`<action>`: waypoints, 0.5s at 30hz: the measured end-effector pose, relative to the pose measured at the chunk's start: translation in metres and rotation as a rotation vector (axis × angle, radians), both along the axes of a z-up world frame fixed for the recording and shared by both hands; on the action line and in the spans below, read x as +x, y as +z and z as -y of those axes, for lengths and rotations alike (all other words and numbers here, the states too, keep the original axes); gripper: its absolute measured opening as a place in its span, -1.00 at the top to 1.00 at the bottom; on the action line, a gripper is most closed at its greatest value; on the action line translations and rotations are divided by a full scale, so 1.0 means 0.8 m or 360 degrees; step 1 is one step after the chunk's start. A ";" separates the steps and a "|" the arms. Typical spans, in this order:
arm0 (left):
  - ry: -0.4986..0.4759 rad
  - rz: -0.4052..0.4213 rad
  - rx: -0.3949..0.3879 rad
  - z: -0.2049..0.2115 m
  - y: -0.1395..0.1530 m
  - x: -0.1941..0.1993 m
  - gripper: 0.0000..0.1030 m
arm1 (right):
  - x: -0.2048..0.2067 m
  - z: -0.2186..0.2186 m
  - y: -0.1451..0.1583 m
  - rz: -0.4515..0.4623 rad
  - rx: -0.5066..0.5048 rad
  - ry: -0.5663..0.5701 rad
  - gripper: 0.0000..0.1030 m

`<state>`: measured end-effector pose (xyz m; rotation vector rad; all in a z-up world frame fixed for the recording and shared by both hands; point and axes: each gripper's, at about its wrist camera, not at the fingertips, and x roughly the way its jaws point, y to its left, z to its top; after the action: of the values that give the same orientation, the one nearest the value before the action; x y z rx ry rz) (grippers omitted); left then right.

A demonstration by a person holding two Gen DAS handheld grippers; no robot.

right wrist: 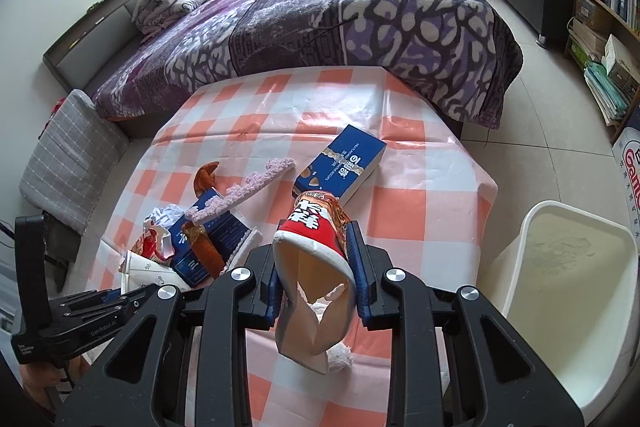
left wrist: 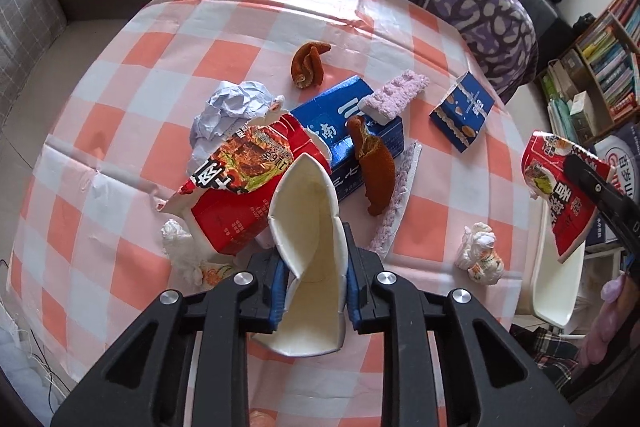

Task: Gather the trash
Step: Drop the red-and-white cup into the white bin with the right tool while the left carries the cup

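- Bedroom with a purple-patterned bed (right wrist: 360,27) behind; a table with a checked orange-and-white cloth (left wrist: 120,107) carries the trash; a white bin (right wrist: 568,287) stands at 3 o'clock of the right wrist view, beside the table edge.
- Left gripper (left wrist: 312,291) is clamped on a flattened white paper cup (left wrist: 308,227), over the pile at 12 o'clock: a red carton (left wrist: 236,195), a blue box (left wrist: 348,139), crumpled paper (left wrist: 228,111), orange peels (left wrist: 308,63).
- Right gripper (right wrist: 316,279) is closed on a torn red noodle cup (right wrist: 316,255); it hangs above the cloth, not yet over the bin.
- A smaller blue box (right wrist: 344,163) and white wads (left wrist: 480,255) lie apart from the pile.
- Risks, as I judge: the torn cup is soft and held by a crushed wall — it may slip or tear more on the way to the bin; a release too early would drop it beside the rim; the left cup could brush the red carton and push the pile.
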<state>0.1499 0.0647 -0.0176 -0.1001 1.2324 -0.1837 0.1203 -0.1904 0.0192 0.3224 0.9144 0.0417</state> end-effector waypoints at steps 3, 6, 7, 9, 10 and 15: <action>0.0051 0.0090 -0.0040 -0.007 0.023 -0.005 0.55 | -0.016 0.001 0.010 0.0050 -0.0013 -0.0028 0.47; 0.0099 0.0195 -0.0061 -0.007 0.046 -0.013 0.55 | -0.030 0.004 0.020 0.0104 -0.0025 -0.0067 0.47; 0.0115 0.0234 -0.0064 -0.006 0.054 -0.016 0.55 | -0.034 0.006 0.024 0.0120 -0.0031 -0.0084 0.47; 0.0142 0.0319 -0.0048 -0.002 0.069 -0.024 0.55 | -0.043 0.011 0.030 0.0160 -0.0051 -0.0119 0.47; 0.0150 0.0359 -0.0040 0.001 0.075 -0.028 0.55 | -0.048 0.013 0.034 0.0180 -0.0063 -0.0136 0.47; 0.0166 0.0504 -0.0054 0.019 0.097 -0.048 0.55 | -0.069 0.029 0.045 0.0255 -0.0124 -0.0239 0.46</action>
<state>0.1118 0.0494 0.0601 -0.1581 0.9062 -0.1239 0.0650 -0.2132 0.0551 0.3100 0.7294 -0.1049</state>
